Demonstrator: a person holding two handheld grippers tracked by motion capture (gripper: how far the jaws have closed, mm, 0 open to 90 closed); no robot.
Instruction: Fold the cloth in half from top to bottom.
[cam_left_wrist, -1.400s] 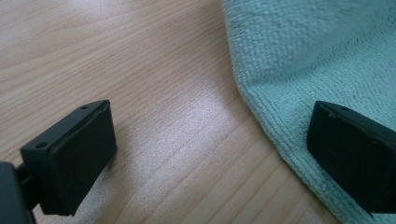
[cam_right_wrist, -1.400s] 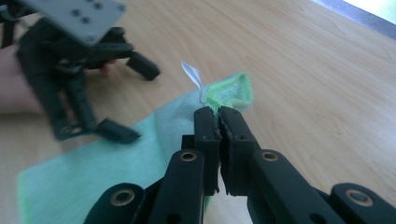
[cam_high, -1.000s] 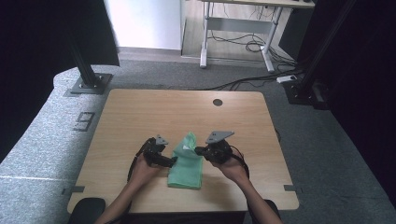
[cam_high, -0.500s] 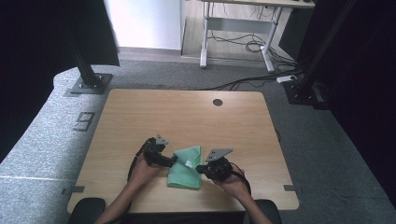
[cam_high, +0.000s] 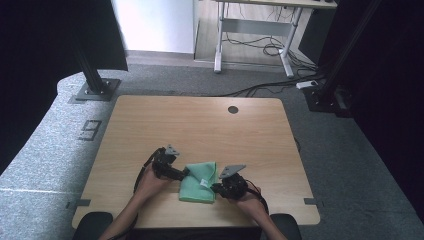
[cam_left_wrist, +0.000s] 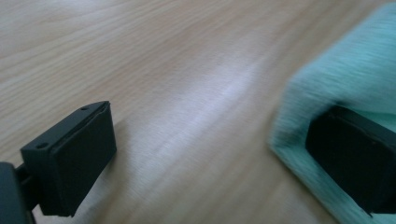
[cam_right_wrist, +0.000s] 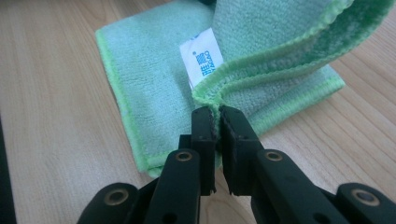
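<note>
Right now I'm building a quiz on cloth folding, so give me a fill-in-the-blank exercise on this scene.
1. The right gripper is pinching the hemmed edge of a ____ microfibre cloth.
2. The jaws of the left gripper stand ____, one of them resting on the cloth.
3. The white label sewn to the cloth carries ____ print.
4. The cloth lies on a ____ table.

Missing words: green; open; blue; wooden

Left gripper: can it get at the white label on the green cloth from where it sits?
Probably yes. The left gripper sits open at the cloth's left edge, and the label lies face up just beyond, uncovered. The right gripper pinches a fold beside it, so it is tight.
</note>
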